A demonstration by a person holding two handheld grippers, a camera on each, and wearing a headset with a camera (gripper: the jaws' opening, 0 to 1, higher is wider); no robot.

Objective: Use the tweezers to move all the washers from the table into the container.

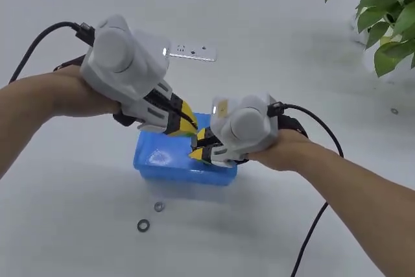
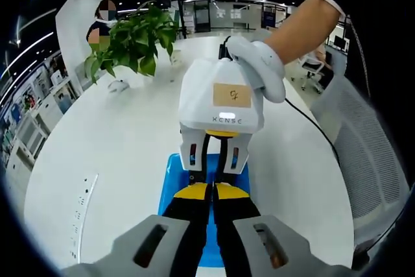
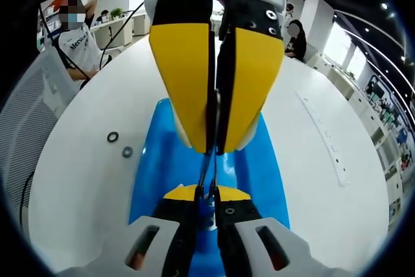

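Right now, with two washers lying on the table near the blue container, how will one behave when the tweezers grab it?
Each washer lies flat on the smooth white table, so the thin tweezers will probably skate it sideways before catching an edge. It looks small, thin and rigid, so likely light. Dropped on edge, the ring could roll.

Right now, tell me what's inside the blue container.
The tweezers dip into the blue container; its visible floor looks bare. The left hand-held gripper and right hand-held gripper hide the rest.

Two washers (image 1: 143, 226), one blue container (image 1: 162, 160), one pair of tweezers (image 3: 207, 170)
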